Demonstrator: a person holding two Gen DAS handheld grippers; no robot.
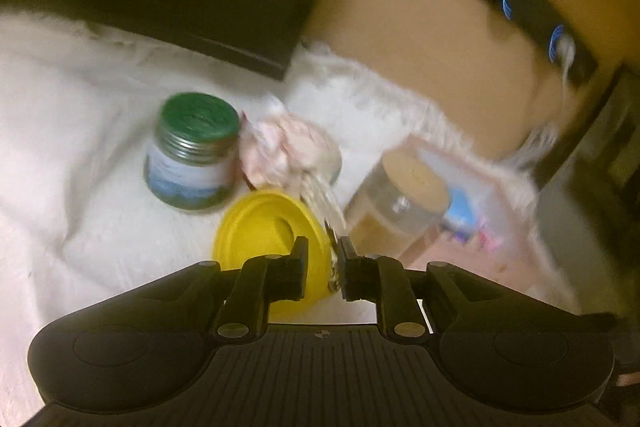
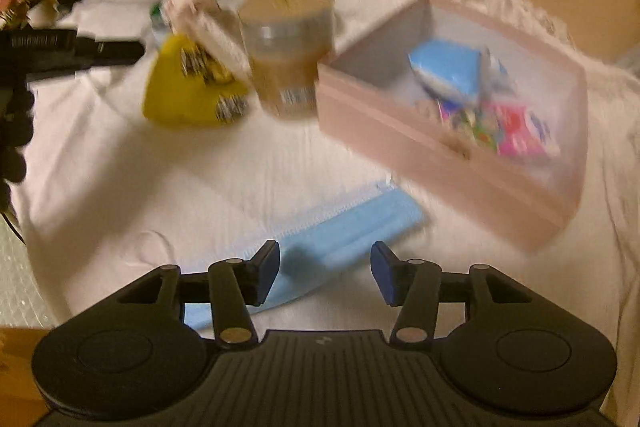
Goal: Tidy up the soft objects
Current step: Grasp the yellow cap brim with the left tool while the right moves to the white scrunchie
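Cloth (image 2: 120,167), white and creased, covers the surface and carries everything here; both views are blurred.

Far left stands a jar with a green lid (image 1: 192,151), upright. Just right of it, and nearer, lies a yellow lid (image 1: 256,227), flat on the cloth. Behind that lid sits a crumpled pinkish-white wad (image 1: 280,147), touching the green-lidded jar's right side. A thin pale strip (image 1: 324,199) runs from the wad toward the near edge.

The left tongs (image 1: 325,267) hang over the yellow lid's right rim. Their 2 fingers stand a little apart. The strip's near end lies against the right pad, and yellow shows through the gap beside the left pad, so they read as released rather than clamped on it.

Right of the strip stands a clear jar with a tan lid (image 1: 400,199), close to the left corner of a pink box (image 2: 440,155). The box is open-topped and holds a blue packet (image 2: 444,71) and several small bright packets, too blurred to name.

Near the front, a blue face mask (image 2: 340,231) lies flat on the cloth, outside the box and just in front of its near wall. The right tongs (image 2: 325,267) hover over the mask's near half, spread wide and gripping nothing, with the mask showing between the 2 blue pads.
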